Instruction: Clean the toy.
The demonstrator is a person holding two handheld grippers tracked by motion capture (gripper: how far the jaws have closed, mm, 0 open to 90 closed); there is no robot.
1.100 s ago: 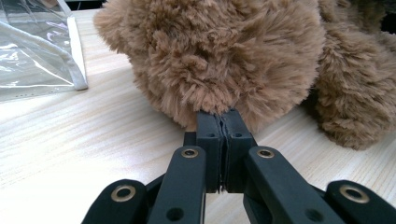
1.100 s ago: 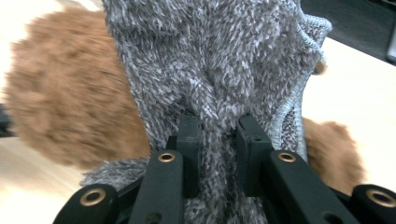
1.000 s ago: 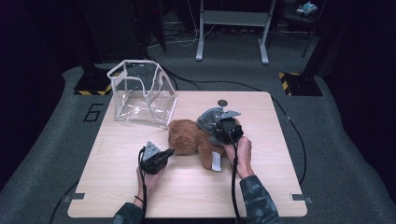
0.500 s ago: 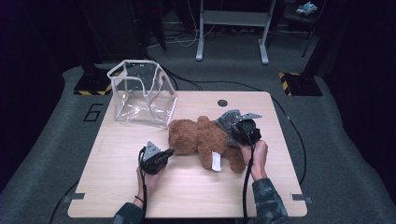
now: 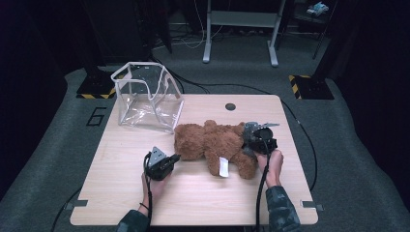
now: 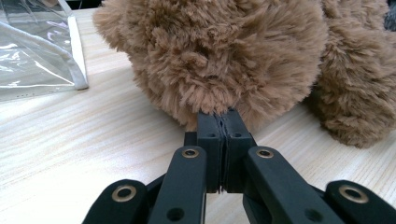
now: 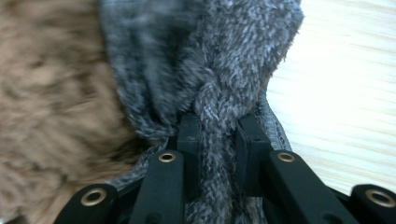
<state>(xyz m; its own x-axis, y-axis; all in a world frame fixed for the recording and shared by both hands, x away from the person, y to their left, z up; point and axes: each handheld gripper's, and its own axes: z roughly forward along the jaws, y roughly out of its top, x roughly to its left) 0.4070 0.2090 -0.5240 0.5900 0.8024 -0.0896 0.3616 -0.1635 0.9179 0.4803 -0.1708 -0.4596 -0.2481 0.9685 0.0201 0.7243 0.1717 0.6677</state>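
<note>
left gripper [image 5: 175, 157] pinching brown plush teddy bear [image 5: 212, 142], 8 o'clock | right gripper [image 7: 218, 135] clamping grey fuzzy cloth [image 7: 205, 60], 3 o'clock | risk: thin fur pinch slips, cloth snags bear

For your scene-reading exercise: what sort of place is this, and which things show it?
Probably a recording lab or studio: a lone table on grey carpet, cables across the floor, dark surroundings, and yellow-black hazard tape on stand bases.

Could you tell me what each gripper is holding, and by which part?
The left gripper pinches the fur at the teddy bear's edge; the right gripper clamps a bunched fold of its grey fabric.
</note>
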